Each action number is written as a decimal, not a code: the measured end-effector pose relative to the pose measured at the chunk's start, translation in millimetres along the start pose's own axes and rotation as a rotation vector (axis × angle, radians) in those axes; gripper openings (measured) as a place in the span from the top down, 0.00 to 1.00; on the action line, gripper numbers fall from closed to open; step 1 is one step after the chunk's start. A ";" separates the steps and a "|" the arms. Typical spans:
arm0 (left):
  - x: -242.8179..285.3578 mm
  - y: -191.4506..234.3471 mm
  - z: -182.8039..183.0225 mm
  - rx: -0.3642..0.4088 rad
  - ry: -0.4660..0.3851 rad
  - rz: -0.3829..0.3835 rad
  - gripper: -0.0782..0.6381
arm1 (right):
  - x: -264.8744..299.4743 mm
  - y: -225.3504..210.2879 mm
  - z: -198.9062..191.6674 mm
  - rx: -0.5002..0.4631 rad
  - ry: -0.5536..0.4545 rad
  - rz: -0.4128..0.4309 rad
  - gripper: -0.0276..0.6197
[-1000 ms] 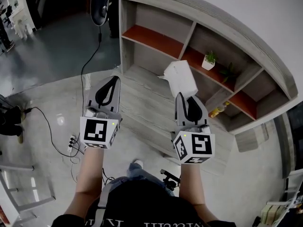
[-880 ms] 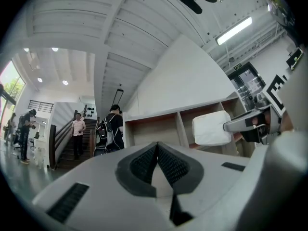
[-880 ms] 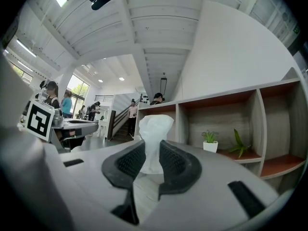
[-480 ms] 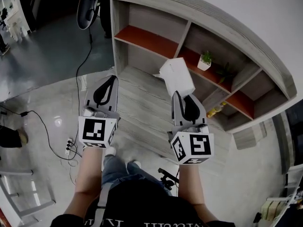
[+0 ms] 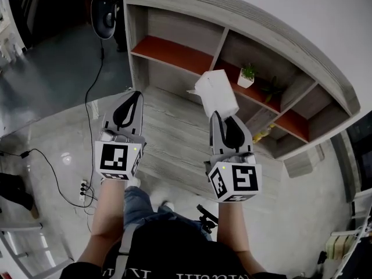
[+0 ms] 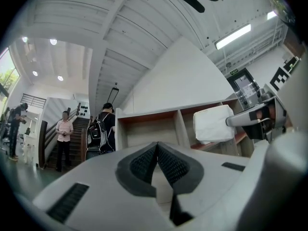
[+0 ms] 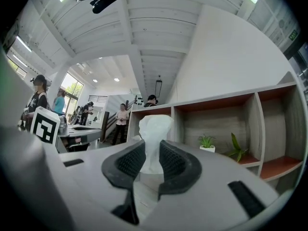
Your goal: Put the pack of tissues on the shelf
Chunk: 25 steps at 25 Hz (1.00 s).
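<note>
Head view, with both gripper views. The grey wooden shelf [image 5: 250,16] fills the upper part of the scene: open compartments set apart by upright dividers, with orange-red boards [image 5: 168,54] as their floors, standing on a pale plank base [image 5: 168,121] that meets the polished grey floor [image 5: 52,115]. My two forearms reach forward from the lower edge, each carrying a gripper with a marker cube at the wrist. My right gripper [image 5: 224,121] is clamped on the pack of tissues [image 5: 217,93] – its own view shows the two ribbed pads pressed on either side of the white wrapper [image 7: 154,134], which stands up beyond the jaw tips. The pack is held in the air in front of the shelf, over the plank base and facing the second compartment from the left; it rests on no board. From my left gripper's view the same pack [image 6: 214,124] shows in front of that compartment. My left gripper [image 5: 132,100] hangs level beside the right one, well apart from it – its pads [image 6: 144,162] are closed together with nothing between them. A small potted plant [image 5: 247,74] in a white pot stands on the board just behind the pack, a second green plant [image 5: 273,89] near it to the right. A black cable [image 5: 96,80] runs across the floor to a power strip [image 5: 86,188].
</note>
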<state>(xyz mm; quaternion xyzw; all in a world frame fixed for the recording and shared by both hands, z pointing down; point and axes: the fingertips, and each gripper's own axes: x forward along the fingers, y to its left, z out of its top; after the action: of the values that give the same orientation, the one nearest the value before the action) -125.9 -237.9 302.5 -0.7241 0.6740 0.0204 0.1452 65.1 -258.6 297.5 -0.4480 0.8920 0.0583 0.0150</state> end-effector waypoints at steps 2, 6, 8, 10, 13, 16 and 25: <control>8.1 7.6 0.7 0.002 -0.007 -0.017 0.87 | 8.3 1.1 2.9 0.004 -0.008 -0.021 0.81; 25.5 27.1 4.5 0.019 -0.025 -0.047 0.87 | 30.3 5.1 8.7 0.015 -0.024 -0.054 0.81; 35.0 38.7 5.4 0.021 -0.031 -0.063 0.87 | 43.2 8.3 11.2 0.020 -0.028 -0.070 0.81; 45.1 50.5 4.0 0.019 -0.035 -0.079 0.87 | 56.8 13.5 13.7 0.020 -0.031 -0.082 0.81; 61.3 66.5 -0.7 0.014 -0.040 -0.104 0.87 | 77.7 21.7 15.7 0.013 -0.031 -0.097 0.81; 77.1 79.5 -5.2 0.010 -0.047 -0.131 0.87 | 96.6 26.3 15.1 0.011 -0.027 -0.118 0.81; 122.1 114.1 -19.4 -0.023 -0.060 -0.199 0.87 | 144.1 32.0 17.2 0.023 -0.021 -0.184 0.81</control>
<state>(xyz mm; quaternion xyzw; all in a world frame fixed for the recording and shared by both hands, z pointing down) -230.0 -366.6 272.7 -0.7880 0.5940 0.0351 0.1584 -47.1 -352.6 272.0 -0.5272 0.8475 0.0512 0.0345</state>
